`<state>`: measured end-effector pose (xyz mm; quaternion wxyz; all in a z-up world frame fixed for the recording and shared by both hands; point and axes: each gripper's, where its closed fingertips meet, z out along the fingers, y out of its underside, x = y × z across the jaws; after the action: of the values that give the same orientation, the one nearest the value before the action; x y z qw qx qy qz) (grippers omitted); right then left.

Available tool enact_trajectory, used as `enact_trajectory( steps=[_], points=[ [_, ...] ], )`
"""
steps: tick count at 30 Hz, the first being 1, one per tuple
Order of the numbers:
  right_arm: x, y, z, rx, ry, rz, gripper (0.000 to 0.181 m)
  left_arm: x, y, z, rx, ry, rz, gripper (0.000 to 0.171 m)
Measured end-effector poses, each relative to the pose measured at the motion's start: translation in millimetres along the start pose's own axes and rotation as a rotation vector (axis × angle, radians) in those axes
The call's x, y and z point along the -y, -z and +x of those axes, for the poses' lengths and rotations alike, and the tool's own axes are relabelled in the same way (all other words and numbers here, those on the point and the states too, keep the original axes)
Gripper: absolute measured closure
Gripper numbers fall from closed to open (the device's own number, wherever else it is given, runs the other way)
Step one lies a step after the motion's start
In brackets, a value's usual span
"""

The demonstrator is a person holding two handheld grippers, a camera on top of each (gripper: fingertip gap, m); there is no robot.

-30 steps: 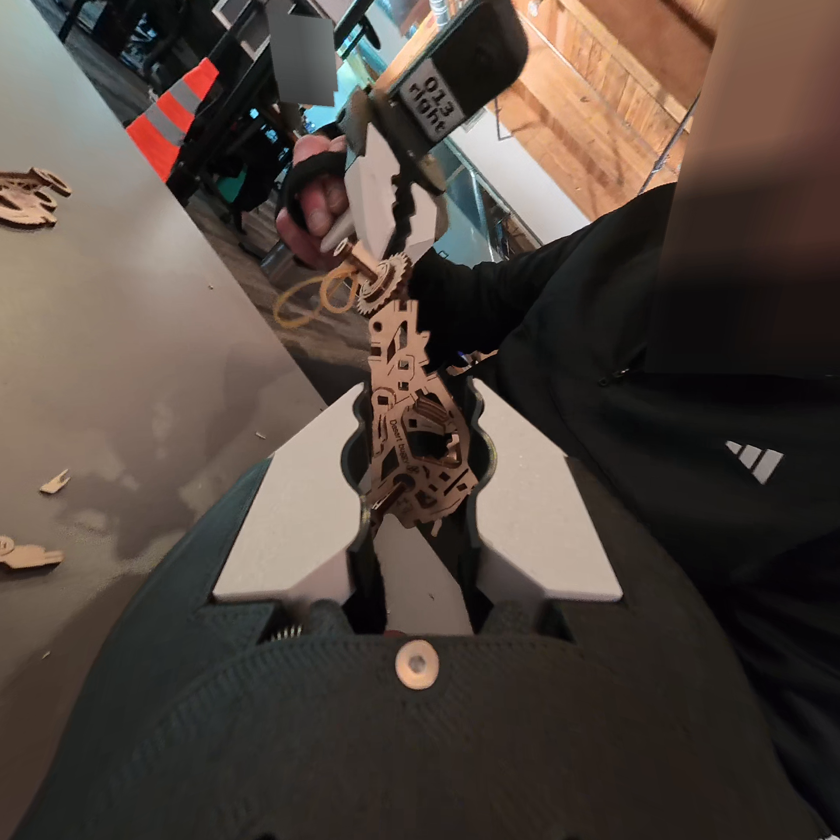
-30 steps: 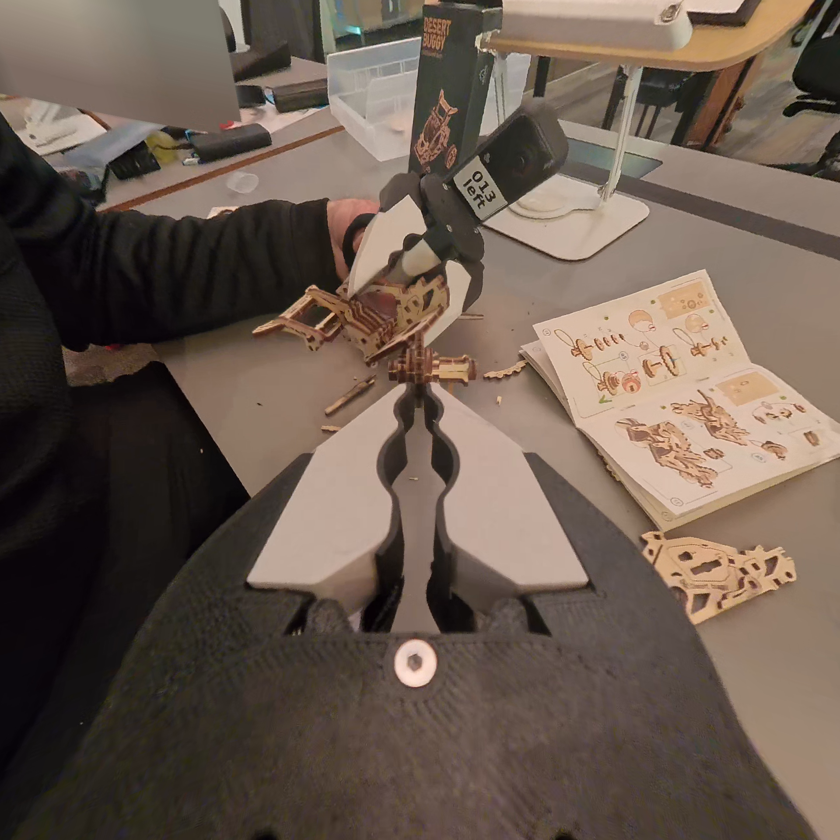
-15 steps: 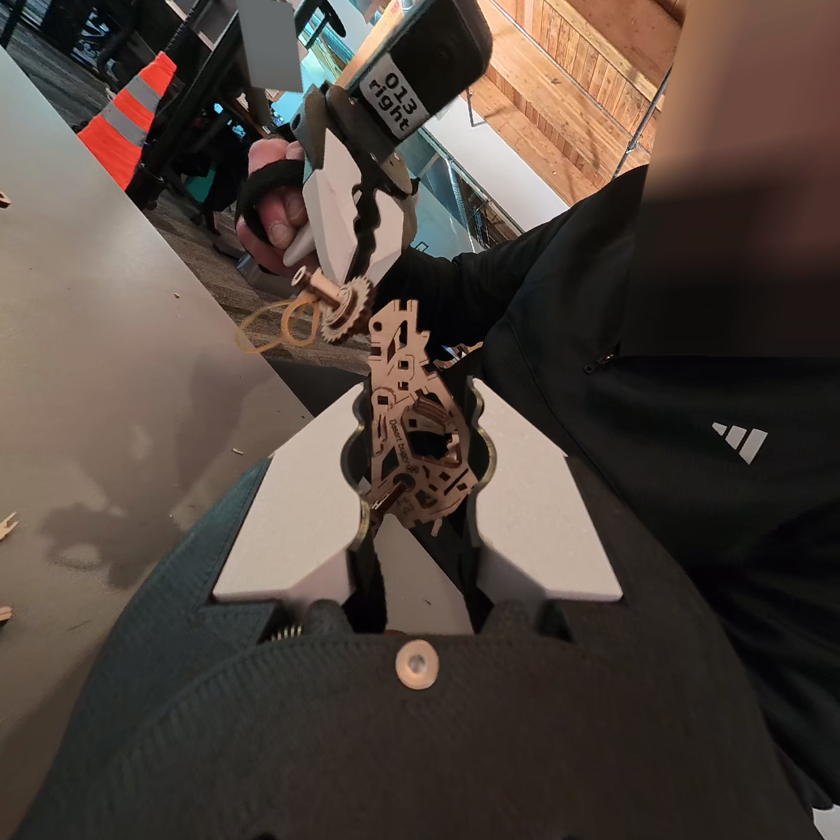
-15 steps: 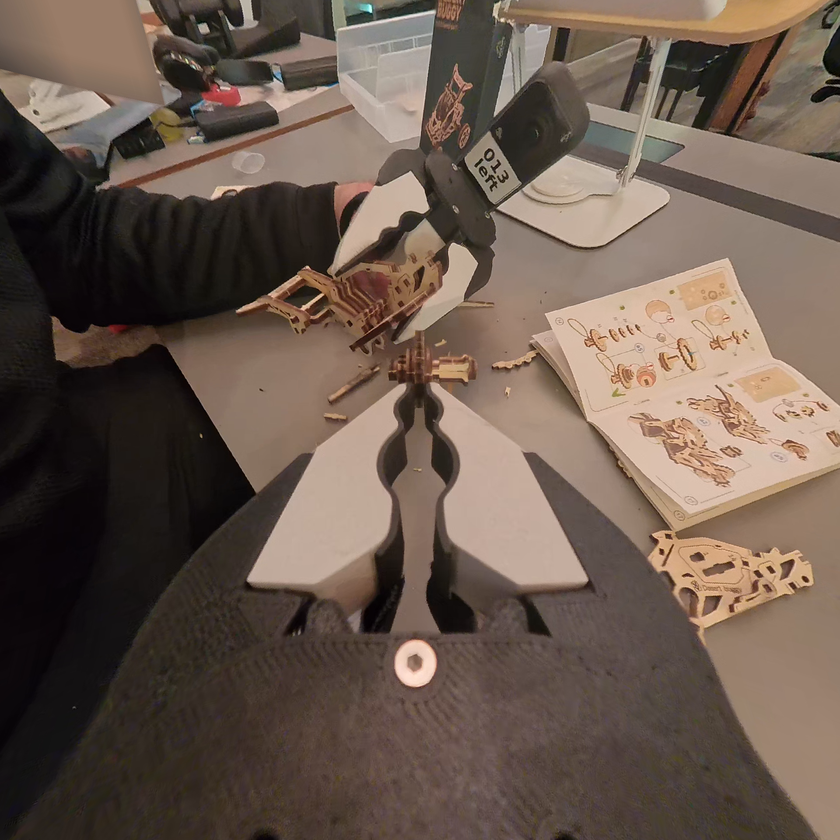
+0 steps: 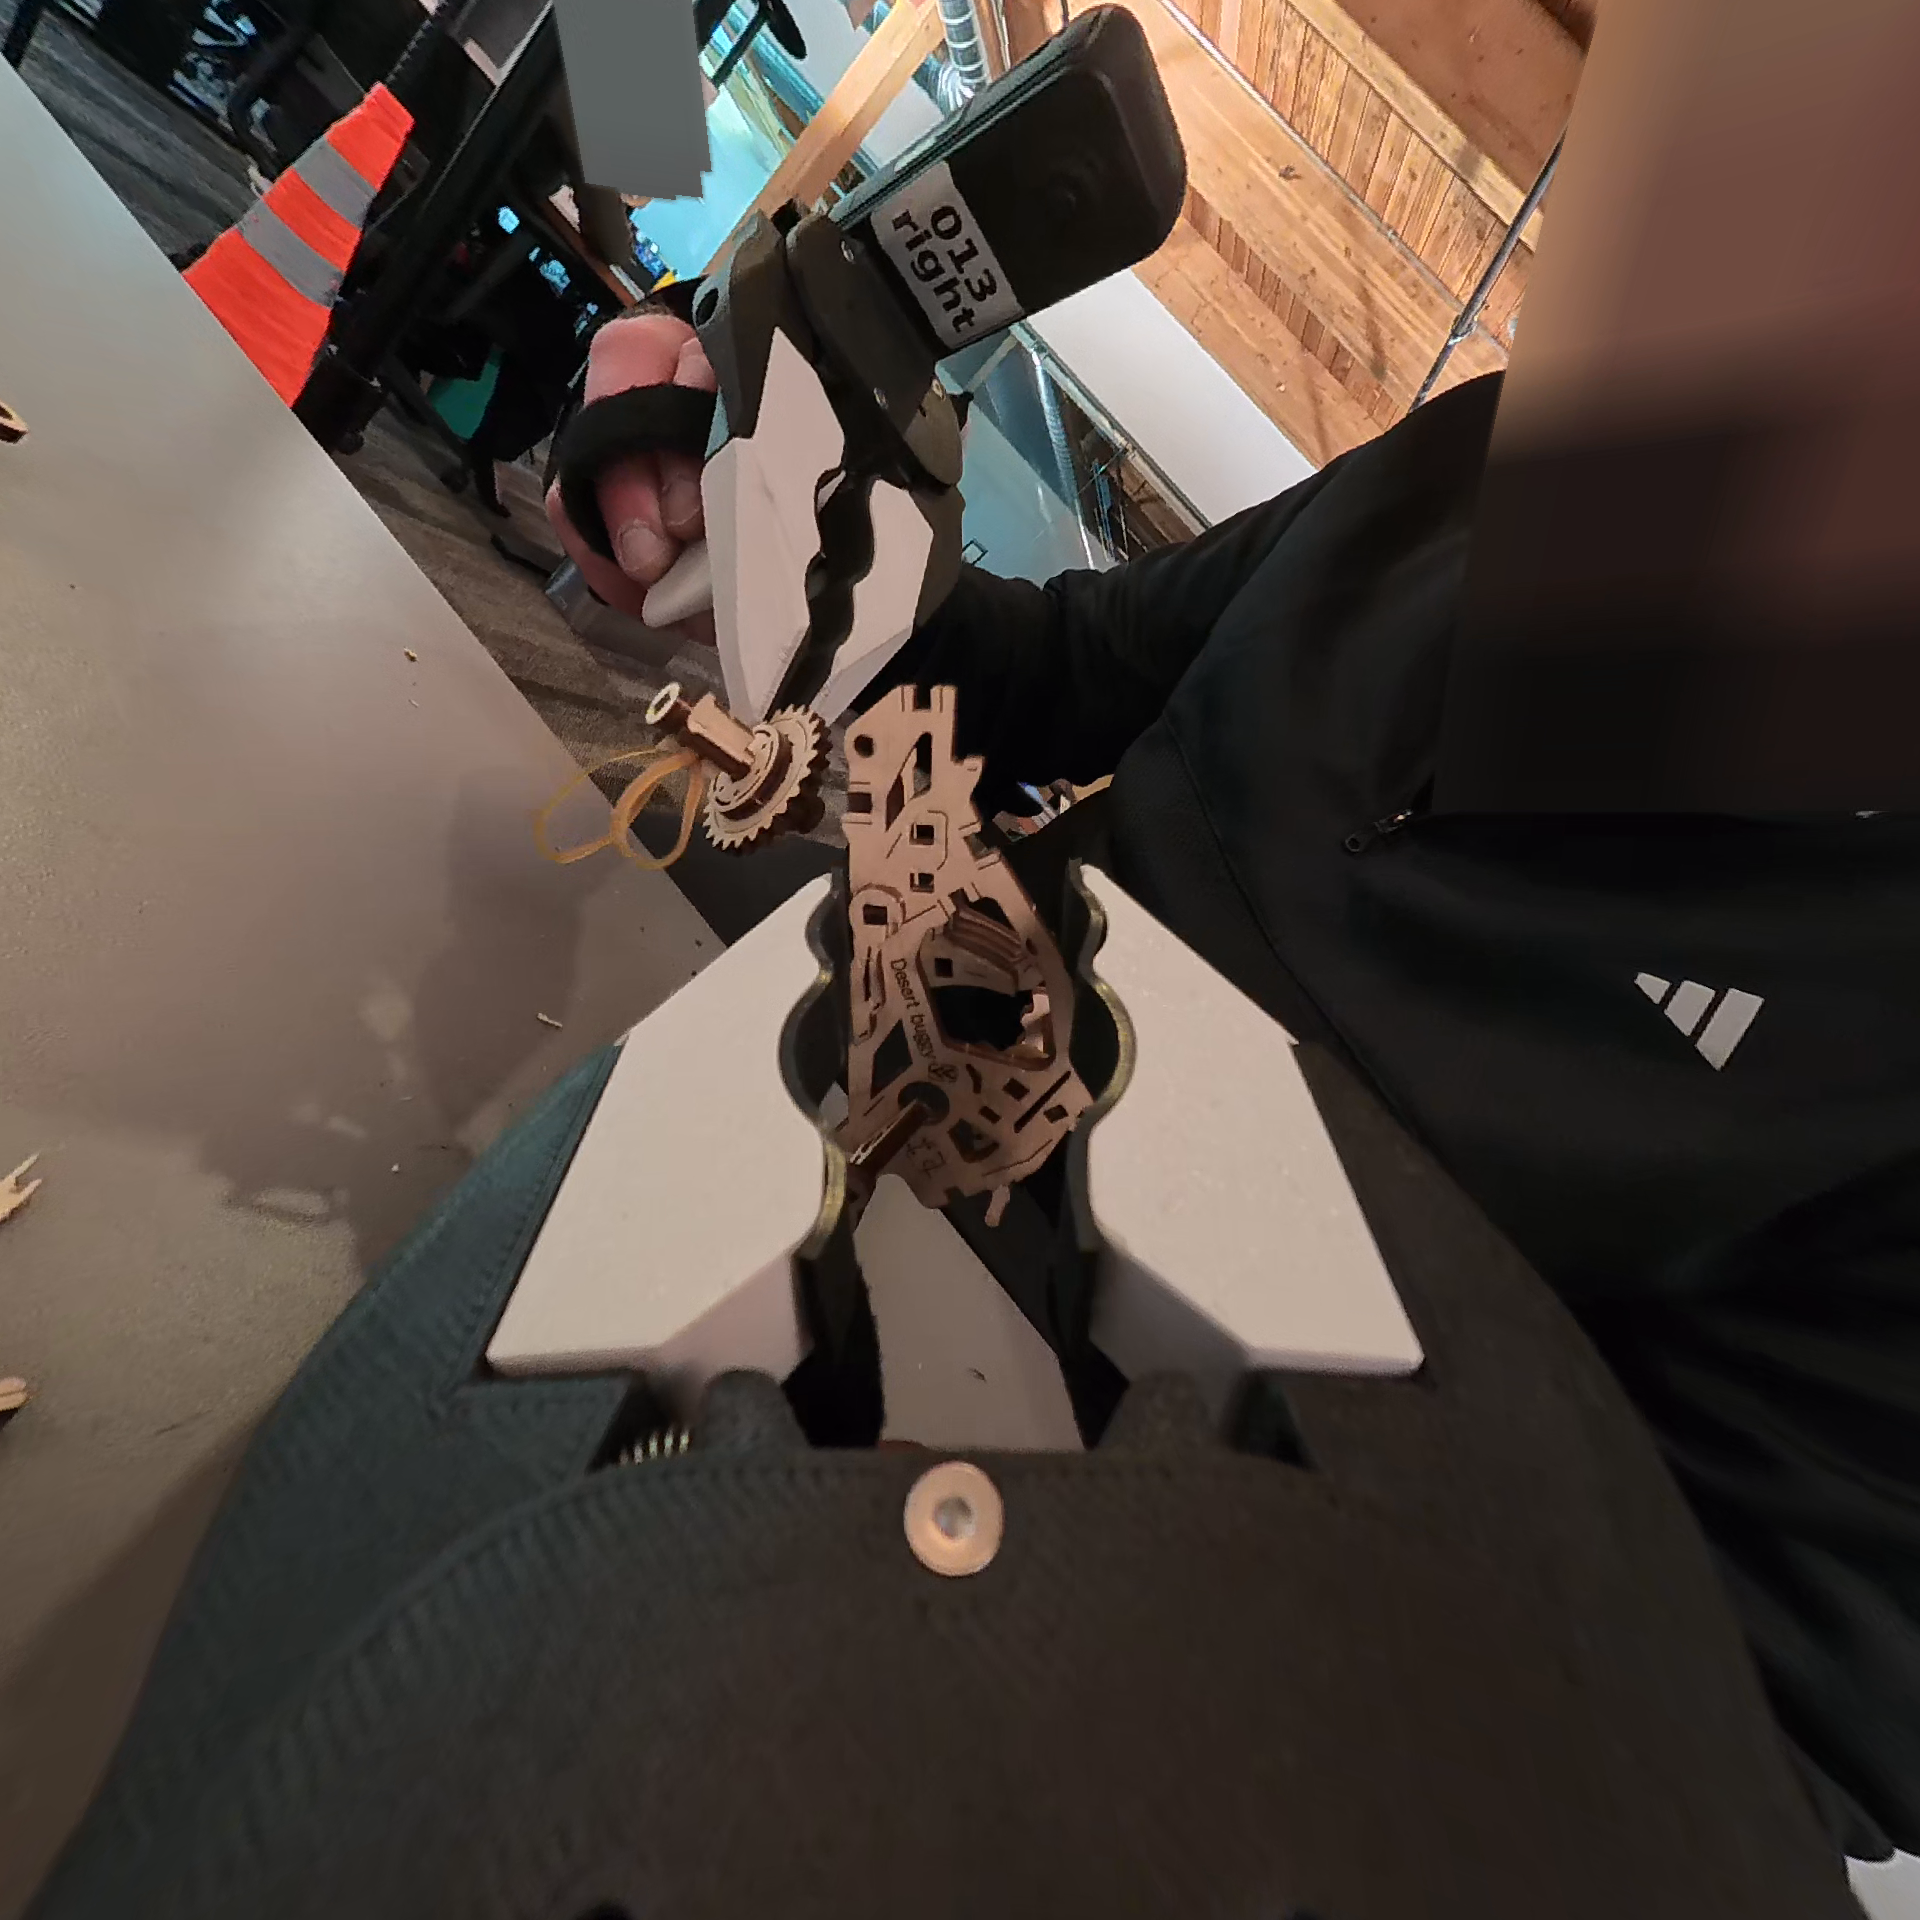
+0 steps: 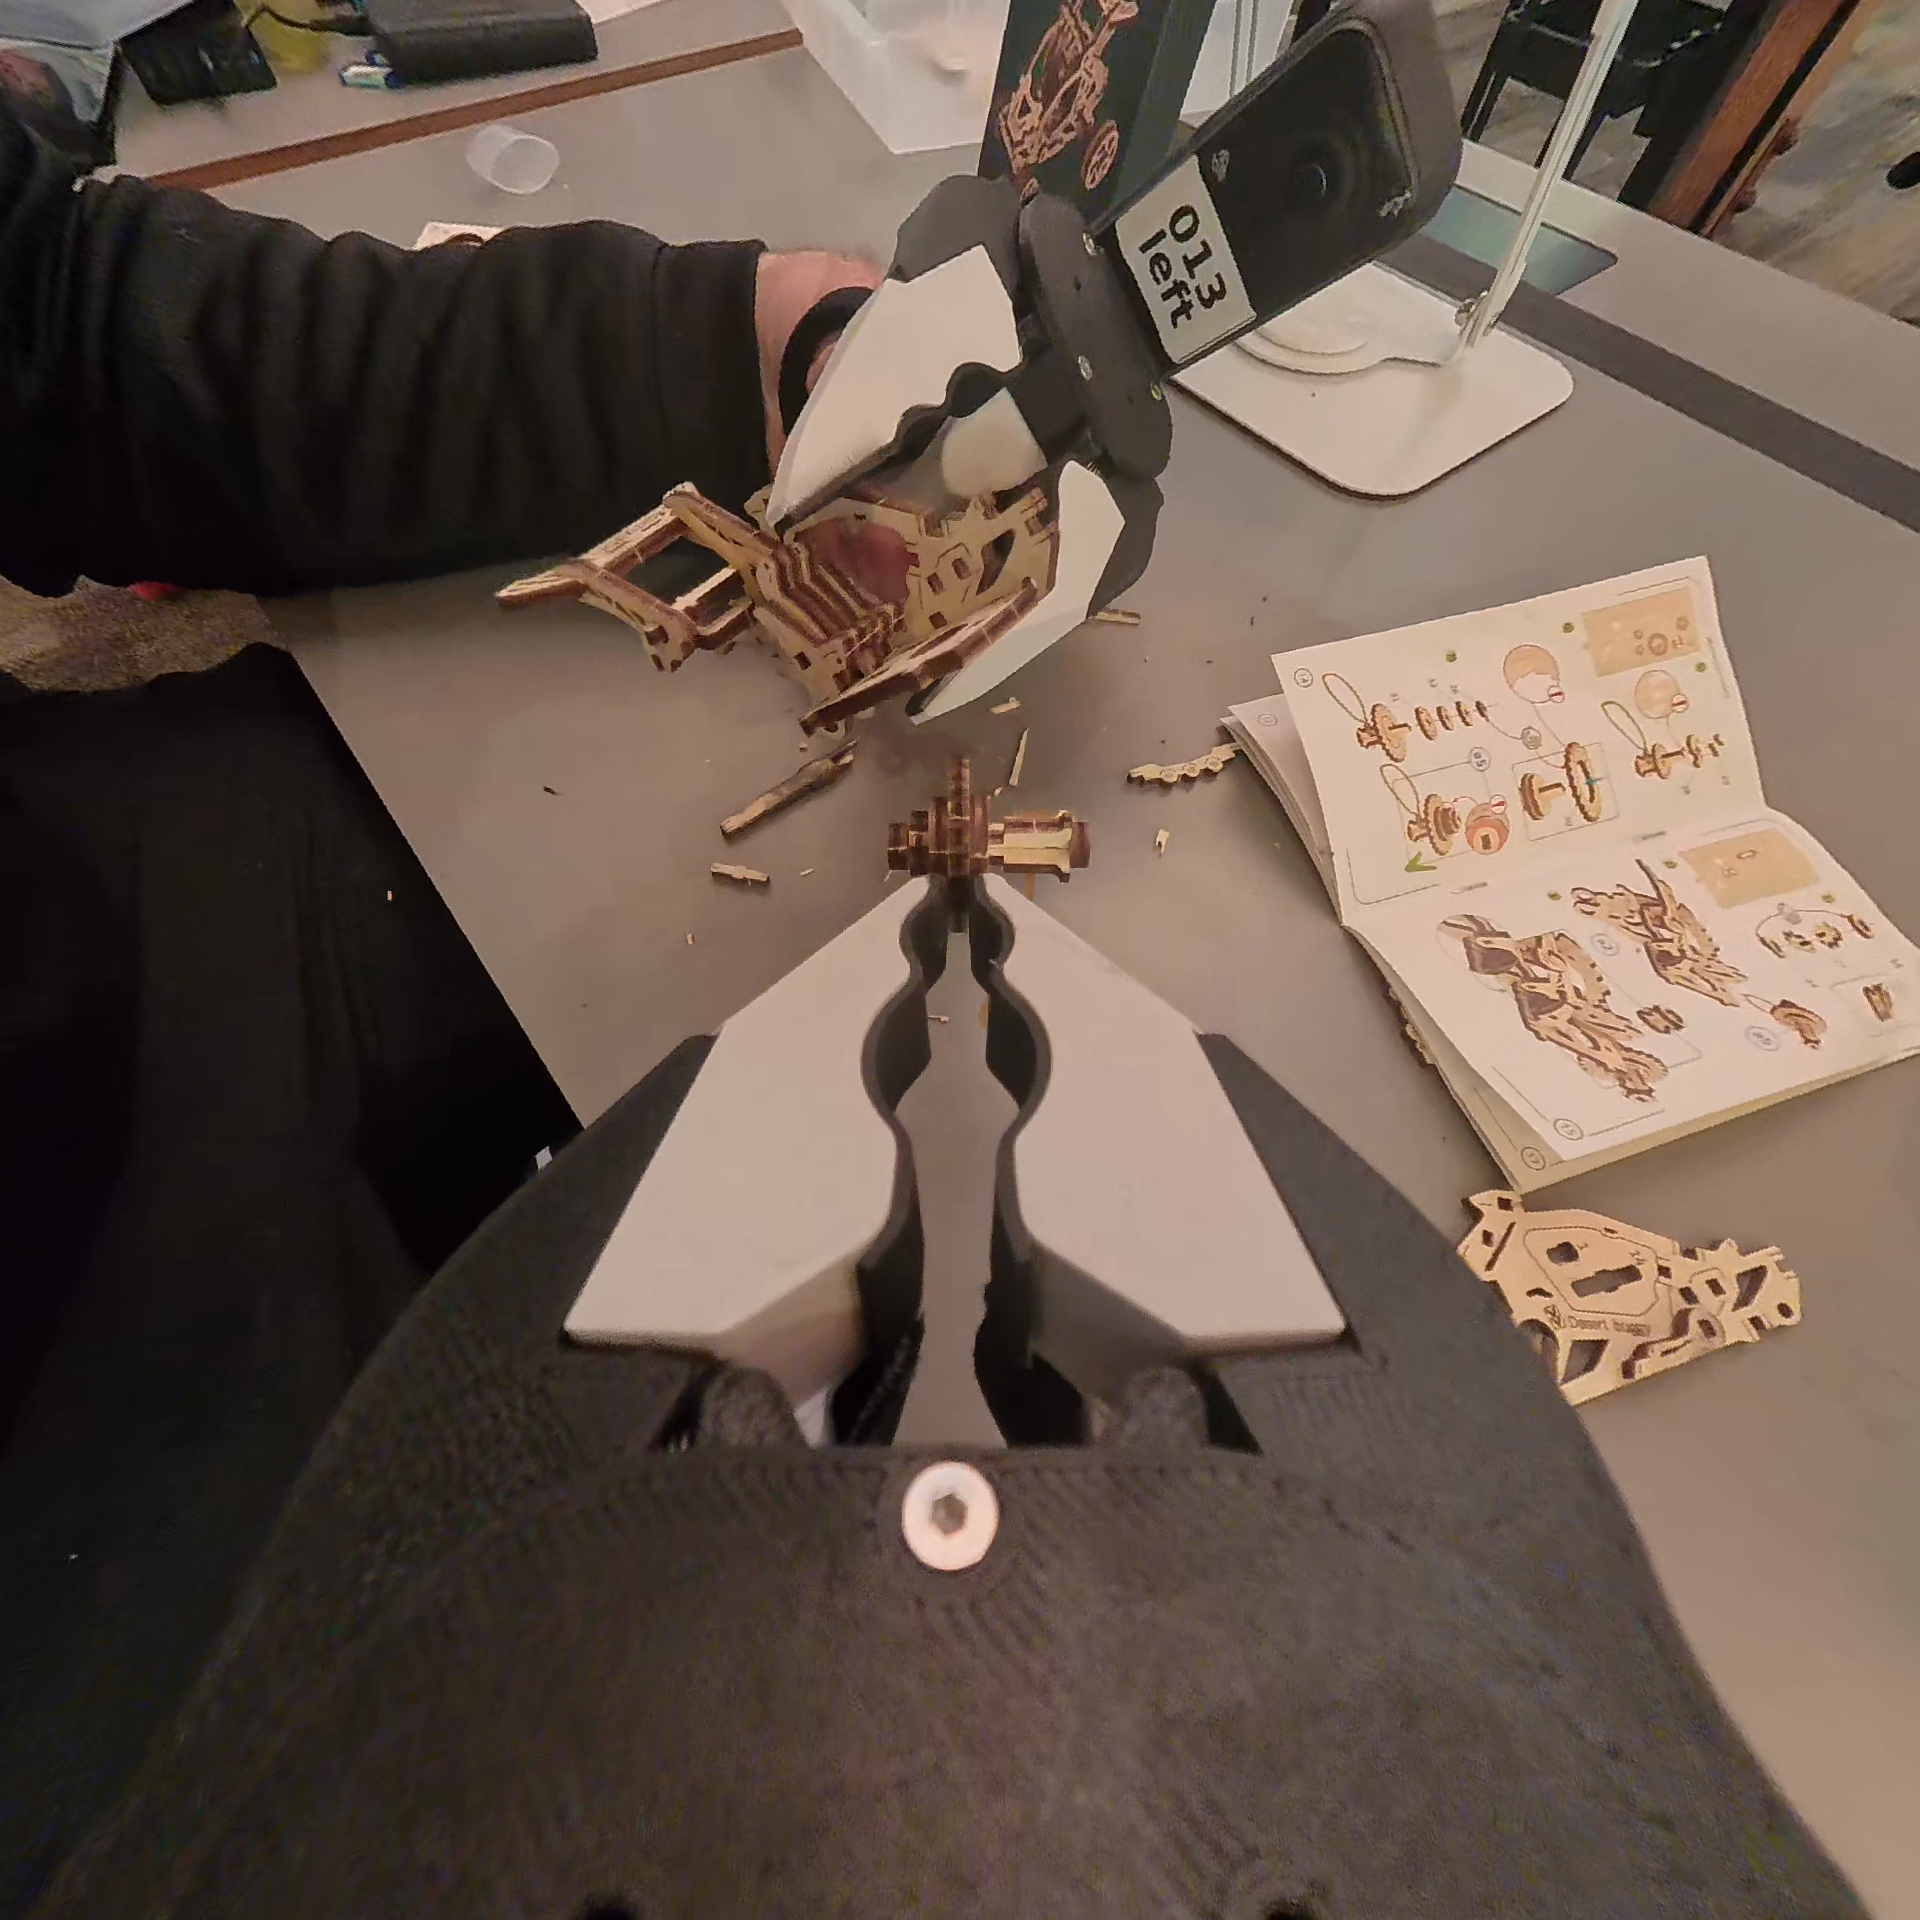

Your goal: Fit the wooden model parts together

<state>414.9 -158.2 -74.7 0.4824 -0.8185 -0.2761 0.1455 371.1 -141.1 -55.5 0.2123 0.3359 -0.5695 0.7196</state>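
Centre frame, the right gripper (image 6: 951, 899) pinches the gear axle (image 6: 982, 836) at its tips beside the buggy frame (image 6: 831, 603) clamped in the left gripper (image 6: 925, 603), so one skewed push could twist it loose.

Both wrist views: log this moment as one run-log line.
left gripper: shut on wooden chassis | right gripper: shut on gear axle | parts: close, not joined | side panel: on table

Your wooden model frame (image 6: 831, 603) is pale tan with dark brown cut edges, as is the gear axle (image 6: 977, 831); its rubber band (image 5: 613, 810) is yellow. Your sleeves (image 6: 364, 374) are black, the table (image 6: 520, 748) grey, the cone (image 5: 301, 229) orange with grey stripes.
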Motion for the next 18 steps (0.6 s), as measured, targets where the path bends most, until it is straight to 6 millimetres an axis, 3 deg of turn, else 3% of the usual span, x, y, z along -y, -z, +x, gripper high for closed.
enact_trajectory(
  steps=[18],
  points=[
    [-7.3,-2.8,-0.8,0.013,-0.011,-0.022,0.181,-3.5,-1.9,-1.7,0.008,0.003,-0.026,0.133]
  ],
)
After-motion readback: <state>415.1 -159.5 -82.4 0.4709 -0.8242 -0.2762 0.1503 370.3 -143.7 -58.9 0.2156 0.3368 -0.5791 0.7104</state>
